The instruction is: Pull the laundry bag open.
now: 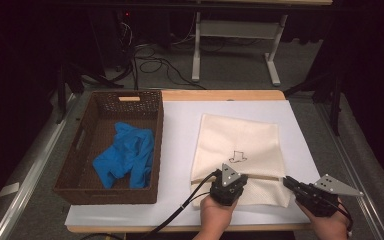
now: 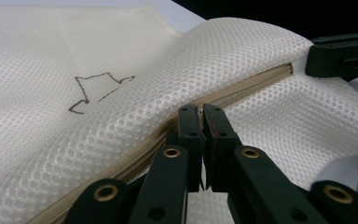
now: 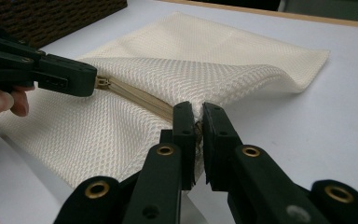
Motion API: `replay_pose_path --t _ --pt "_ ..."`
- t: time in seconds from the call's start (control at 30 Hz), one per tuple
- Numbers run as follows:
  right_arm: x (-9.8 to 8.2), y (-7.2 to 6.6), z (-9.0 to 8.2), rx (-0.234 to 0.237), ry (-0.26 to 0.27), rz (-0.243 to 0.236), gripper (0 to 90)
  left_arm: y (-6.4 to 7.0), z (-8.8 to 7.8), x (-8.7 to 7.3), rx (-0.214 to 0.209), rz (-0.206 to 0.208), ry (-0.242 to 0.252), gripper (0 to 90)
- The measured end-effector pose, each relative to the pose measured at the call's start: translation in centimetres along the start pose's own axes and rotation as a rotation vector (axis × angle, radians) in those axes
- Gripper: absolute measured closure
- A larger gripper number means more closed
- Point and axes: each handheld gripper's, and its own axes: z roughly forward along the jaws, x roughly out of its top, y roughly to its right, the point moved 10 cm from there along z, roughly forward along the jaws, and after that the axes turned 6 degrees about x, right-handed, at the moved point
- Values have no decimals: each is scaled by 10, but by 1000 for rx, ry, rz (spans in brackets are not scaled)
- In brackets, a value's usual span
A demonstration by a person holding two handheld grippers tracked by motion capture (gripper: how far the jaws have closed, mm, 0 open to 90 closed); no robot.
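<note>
My L gripper [image 2: 200,109] clamped on zipper [image 2: 242,86] of mesh bag [image 1: 237,140]; R gripper [image 3: 198,109] pinched on bag's zipper-end corner. Basket [image 1: 150,112] w/ blue cloth [image 1: 125,155] nearby.

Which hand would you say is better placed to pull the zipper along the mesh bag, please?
Probably the left. The left gripper is shut at the zipper pull of the mesh bag, while the right gripper pinches the zipper's far end, anchoring it.

A lab: dark room, floor cables [image 1: 155,62], desk frame [image 1: 235,45]
</note>
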Motion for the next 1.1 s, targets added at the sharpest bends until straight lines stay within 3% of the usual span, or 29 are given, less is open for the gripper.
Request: replay_pose_path --t 0.33,0.47,0.5,0.53,0.63,0.7,0.97,1.0,1.1 --pt "1 0 0 -5 1 2 859 -4 -4 -2 -10 -20 5 868" --pt "1 -1 0 -6 1 -4 859 -3 -8 0 -5 -7 17 868" --pt "1 -1 0 -5 3 -7 859 -6 -8 -1 15 -1 13 869" --pt "1 0 -1 -19 0 -13 859 -7 -9 -1 2 -10 16 868" --pt "1 2 -1 -6 3 6 859 -13 -10 -3 22 -19 18 869" --pt "0 2 -1 -12 0 -7 859 -14 -10 -5 15 -28 11 869" --pt "1 0 -1 -7 0 -6 859 -14 -12 -5 11 -27 17 869" --pt "1 0 -1 -6 -1 -5 859 -16 -13 -6 31 -23 14 869" --pt "1 3 -2 -15 3 2 860 -23 -16 -7 32 -43 15 870"
